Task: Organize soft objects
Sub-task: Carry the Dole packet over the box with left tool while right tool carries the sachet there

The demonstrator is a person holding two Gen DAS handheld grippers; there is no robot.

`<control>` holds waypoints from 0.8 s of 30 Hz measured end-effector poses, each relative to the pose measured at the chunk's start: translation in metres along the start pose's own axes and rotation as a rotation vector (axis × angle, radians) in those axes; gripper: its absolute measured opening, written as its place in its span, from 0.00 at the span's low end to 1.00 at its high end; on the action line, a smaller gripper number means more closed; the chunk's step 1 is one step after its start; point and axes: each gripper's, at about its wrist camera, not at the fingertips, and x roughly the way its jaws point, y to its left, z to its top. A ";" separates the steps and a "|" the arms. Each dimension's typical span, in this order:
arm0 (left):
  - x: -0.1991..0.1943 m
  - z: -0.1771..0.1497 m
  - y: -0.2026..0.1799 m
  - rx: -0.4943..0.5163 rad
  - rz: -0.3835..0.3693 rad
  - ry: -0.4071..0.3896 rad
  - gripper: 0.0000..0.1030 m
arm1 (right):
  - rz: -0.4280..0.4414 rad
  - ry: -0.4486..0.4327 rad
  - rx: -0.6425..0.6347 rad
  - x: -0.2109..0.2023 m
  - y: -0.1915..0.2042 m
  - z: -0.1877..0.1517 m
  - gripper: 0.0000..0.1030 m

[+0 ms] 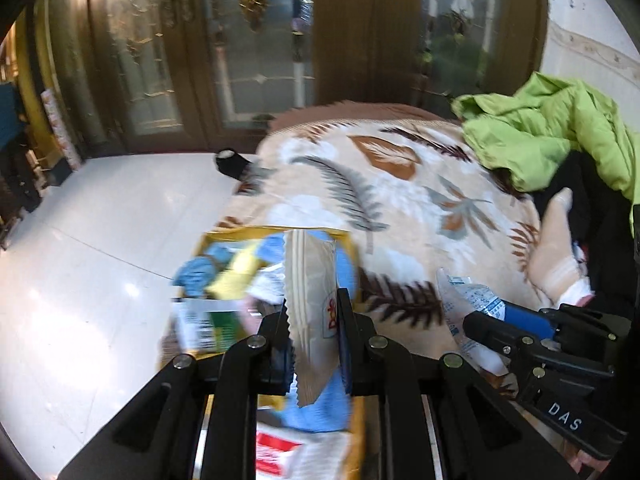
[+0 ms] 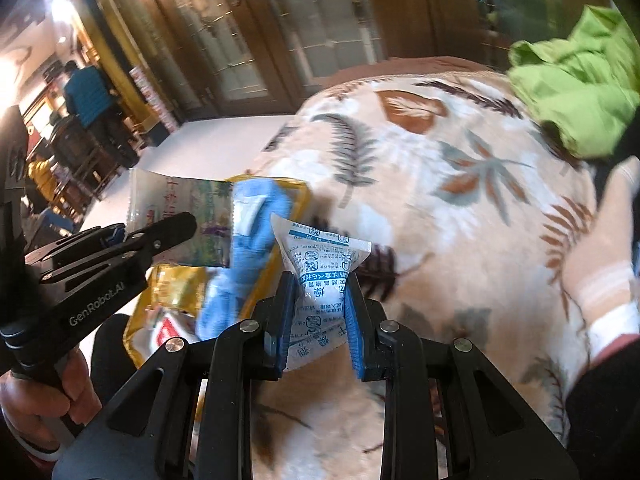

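Left gripper (image 1: 314,344) clamped on a beige snack packet (image 1: 310,304), right gripper (image 2: 320,320) clamped on a white sachet (image 2: 320,280), both lifted over the bed's (image 2: 460,240) left edge above the yellow tray (image 2: 298,200). Thin edge grips; could slip, spilling onto the floor (image 1: 100,260).

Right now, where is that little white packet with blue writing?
The white packet is pinched in the right gripper, held above the leaf-patterned blanket, just right of the yellow bag.
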 end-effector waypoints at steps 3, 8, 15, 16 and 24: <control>-0.003 -0.003 0.015 -0.012 0.025 -0.008 0.15 | 0.015 0.012 -0.028 0.008 0.019 0.004 0.23; 0.001 -0.013 0.036 -0.036 0.064 -0.004 0.15 | 0.028 0.029 -0.077 0.022 0.048 0.011 0.23; 0.017 -0.031 0.058 -0.076 0.088 0.025 0.15 | 0.036 0.060 -0.131 0.044 0.079 0.018 0.23; 0.018 -0.033 0.060 -0.082 0.087 0.028 0.15 | 0.036 0.064 -0.136 0.047 0.082 0.019 0.23; 0.029 -0.043 0.075 -0.115 0.074 0.033 0.16 | 0.028 0.099 -0.176 0.067 0.102 0.019 0.23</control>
